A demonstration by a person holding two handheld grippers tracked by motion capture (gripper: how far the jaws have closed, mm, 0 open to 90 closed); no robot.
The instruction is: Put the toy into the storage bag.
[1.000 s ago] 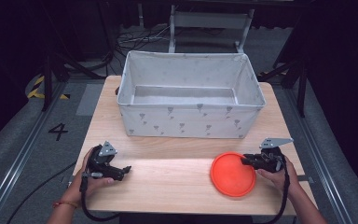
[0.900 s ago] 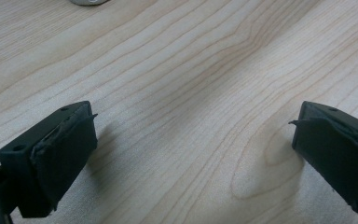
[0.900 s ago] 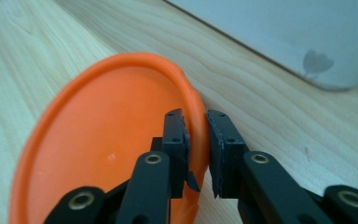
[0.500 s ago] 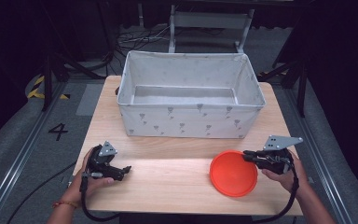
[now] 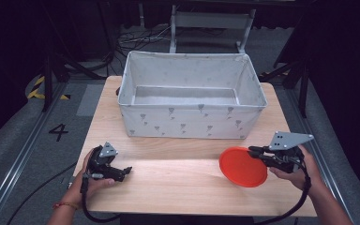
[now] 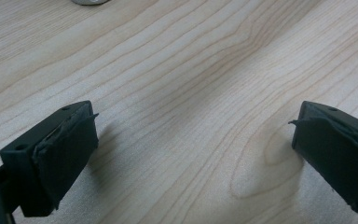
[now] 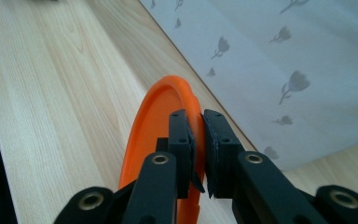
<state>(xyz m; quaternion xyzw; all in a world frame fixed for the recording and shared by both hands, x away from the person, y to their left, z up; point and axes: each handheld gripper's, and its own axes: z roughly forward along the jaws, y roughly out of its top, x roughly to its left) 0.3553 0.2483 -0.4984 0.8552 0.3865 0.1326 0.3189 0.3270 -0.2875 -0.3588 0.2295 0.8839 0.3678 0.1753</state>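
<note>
An orange plate (image 5: 242,167) hangs tilted just above the table's right front, pinched at its right rim by my right gripper (image 5: 257,153), which is shut on it. In the right gripper view the two black jaws clamp the thin orange rim of the plate (image 7: 158,107) edge-on, with the patterned bin wall behind. My left gripper (image 5: 122,172) rests on the table near the left front edge, held by a hand. Its jaws stand wide apart in the left gripper view, left gripper (image 6: 193,140) open over bare wood with nothing between them.
A large grey fabric bin (image 5: 193,123) with a small flower print stands across the back half of the wooden table (image 5: 178,183). Its inside looks empty. Dark floor, cables and a metal frame lie beyond the table.
My right gripper has lifted the plate's right rim and drawn back to the right, tilting the plate off the table. The left gripper has stayed put.
</note>
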